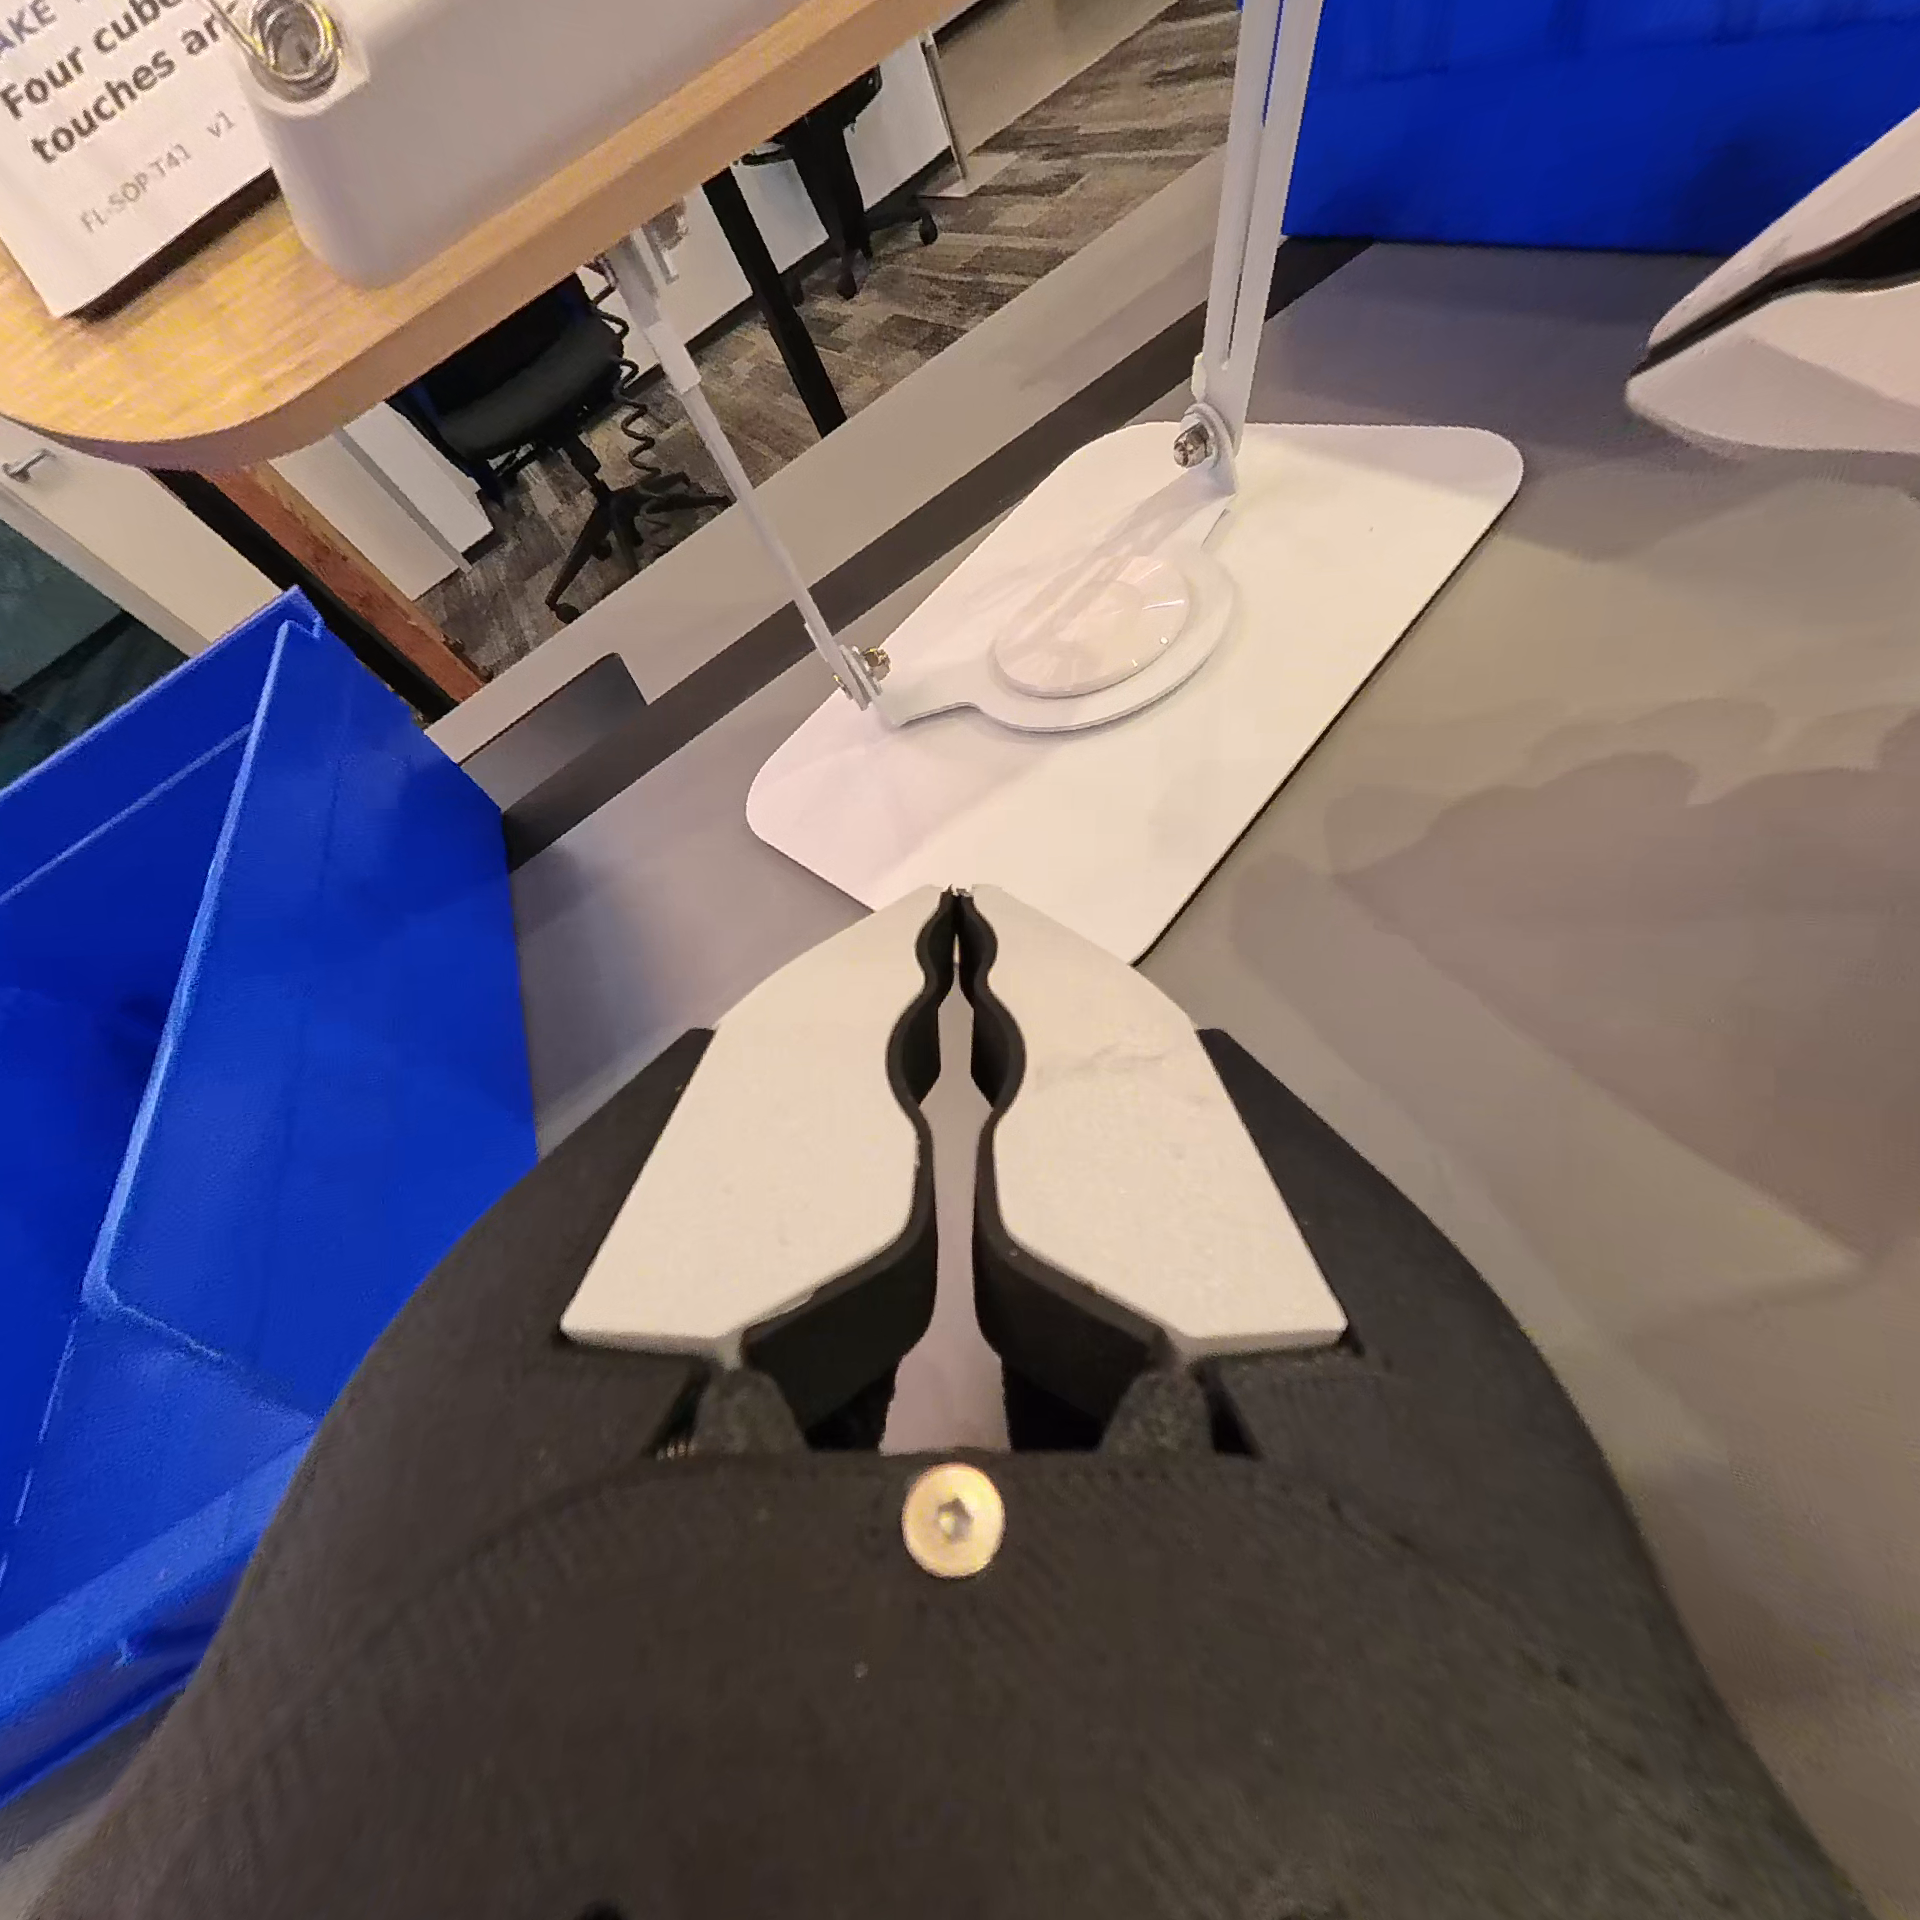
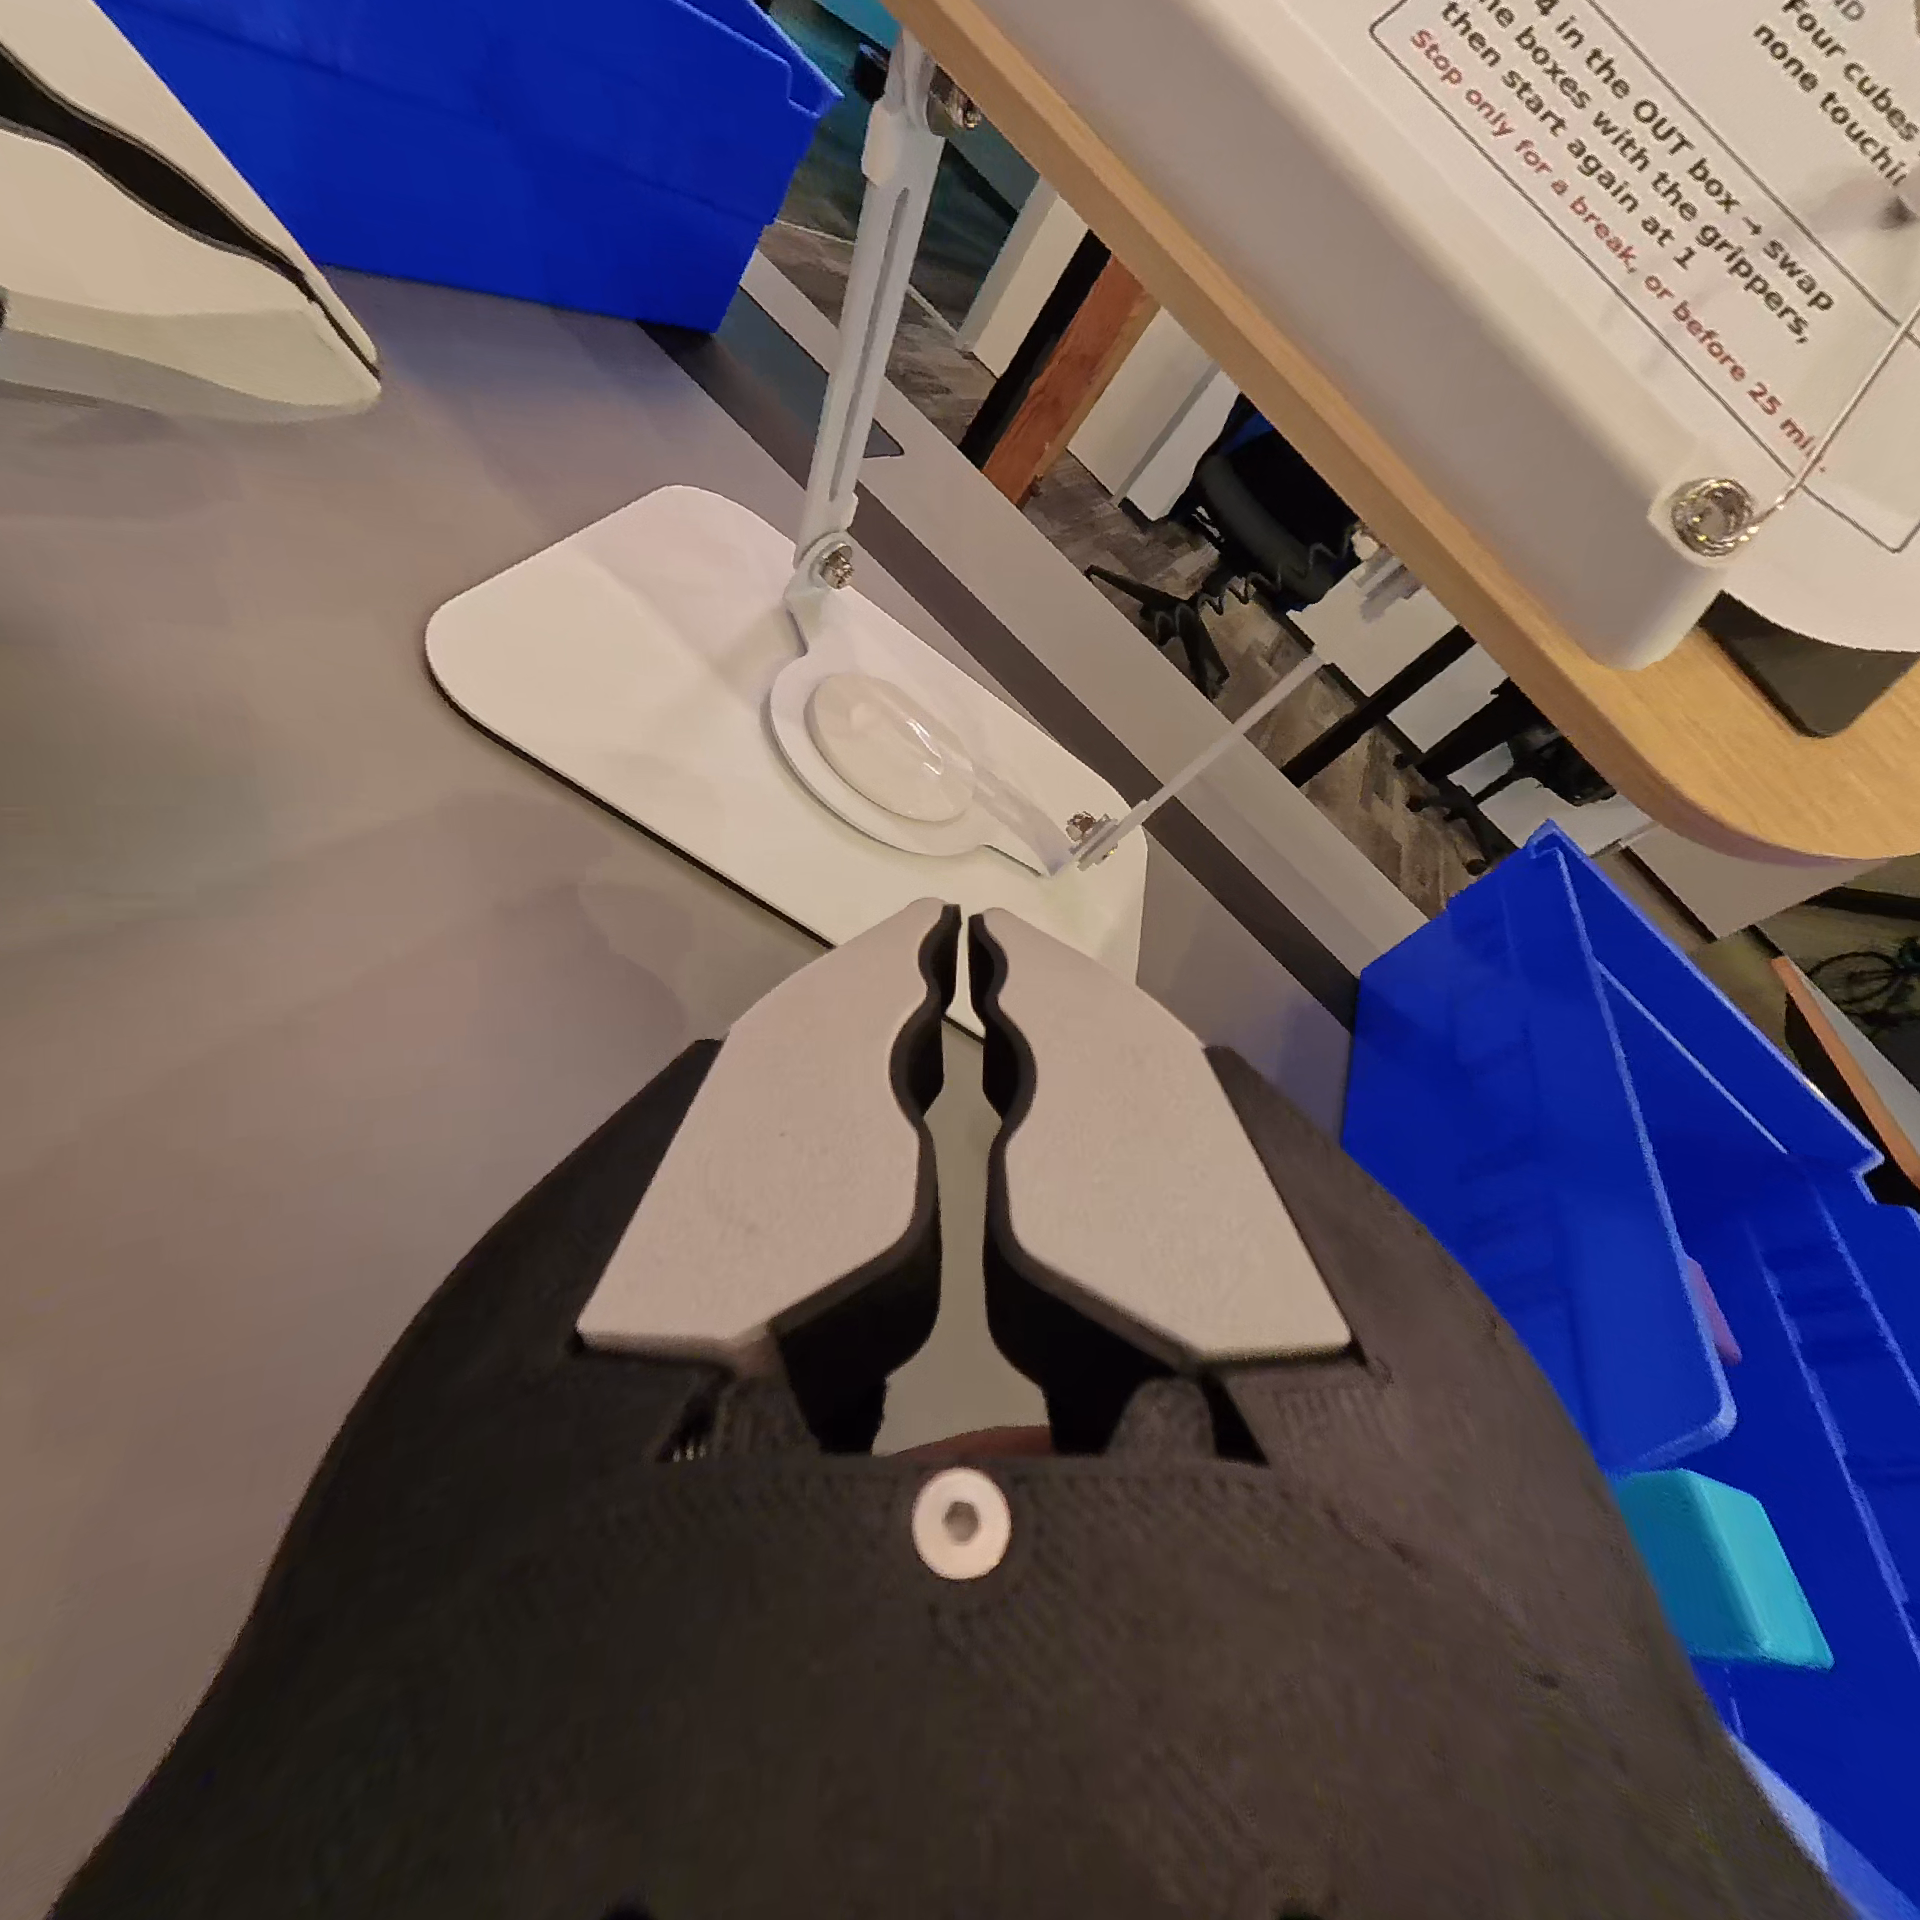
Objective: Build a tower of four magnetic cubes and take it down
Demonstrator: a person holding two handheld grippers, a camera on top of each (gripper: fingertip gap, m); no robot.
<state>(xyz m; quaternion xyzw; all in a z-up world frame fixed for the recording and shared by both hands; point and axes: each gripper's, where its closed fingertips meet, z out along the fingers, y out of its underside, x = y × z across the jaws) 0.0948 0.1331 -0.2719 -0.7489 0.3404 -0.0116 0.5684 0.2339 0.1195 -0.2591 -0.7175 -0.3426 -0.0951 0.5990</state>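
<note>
My left gripper [image 1: 961, 896] is shut and empty, low over the grey table, its tips at the near corner of a white stand base [image 1: 1132, 665]. My right gripper [image 2: 958, 916] is shut and empty, its tips at the near edge of the same white base [image 2: 644, 665]. A teal cube [image 2: 1720, 1579] lies in the blue bin [image 2: 1621, 1195] at the right of the right wrist view, with a pink thing partly hidden behind the bin's wall. No other cubes show. The right gripper's white finger [image 1: 1787, 281] shows at the top right of the left wrist view, the left gripper's finger [image 2: 156, 281] at the top left of the right wrist view.
A blue bin [image 1: 208, 1039] stands left of my left gripper. More blue bins [image 2: 499, 135] stand at the table's far side. The white stand's legs [image 1: 1242, 229] rise from the base to a wooden shelf [image 1: 343, 343] bearing a printed sheet. Office chairs stand beyond the table. Across from one pair of fingers to the other is roughly 15 cm.
</note>
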